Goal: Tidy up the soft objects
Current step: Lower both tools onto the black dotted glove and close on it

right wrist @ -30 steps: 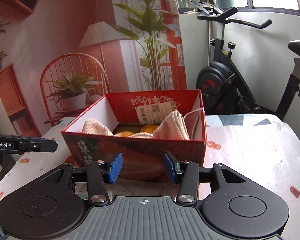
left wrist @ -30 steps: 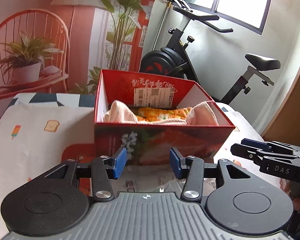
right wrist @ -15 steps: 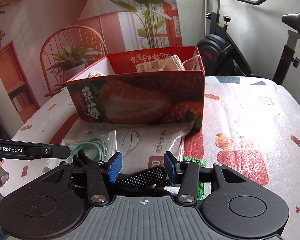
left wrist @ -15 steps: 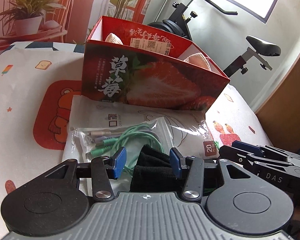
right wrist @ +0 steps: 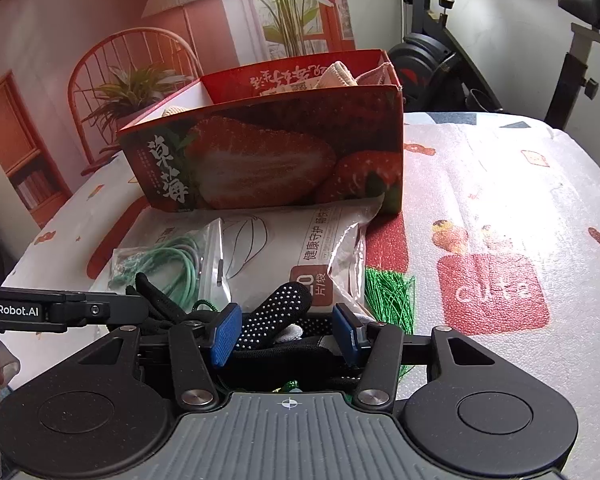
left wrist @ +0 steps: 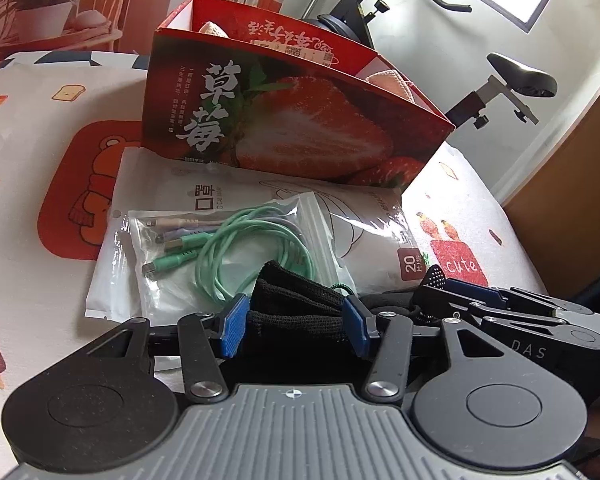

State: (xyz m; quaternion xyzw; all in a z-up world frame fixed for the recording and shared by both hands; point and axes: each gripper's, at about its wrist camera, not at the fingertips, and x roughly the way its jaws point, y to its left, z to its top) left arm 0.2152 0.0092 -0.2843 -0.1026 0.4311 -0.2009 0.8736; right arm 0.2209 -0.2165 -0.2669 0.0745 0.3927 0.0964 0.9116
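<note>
The left gripper [left wrist: 296, 326] hangs low over the tabletop [left wrist: 40, 152] with its jaws opening; the ribbed cuff of a black glove [left wrist: 296, 304] lies between the blue pads [left wrist: 232, 326], and the pads look to stand just clear of the fabric rather than pressing it. The right gripper [right wrist: 286, 334] sits close beside it, its jaws also opening, with the dotted fingers of the black glove [right wrist: 278, 314] lying between its pads and not visibly squeezed. The glove rests at the near edge of the tabletop, partly on a clear bag of green cables [left wrist: 220, 248], which in turn lies on a larger white packet [left wrist: 364, 232]. Just behind the packet stands a red strawberry box [left wrist: 284, 132], open at the top, with pale pink cloths [right wrist: 340, 74] showing above its rim. A tuft of green fringe [right wrist: 388, 292] pokes out near the right gripper, beside the packet's corner. The tabletop is covered in a white cloth printed with small cartoons and red patches. Beyond it stand an exercise bike [left wrist: 500, 76] and a wall picture of a chair and plants.
</note>
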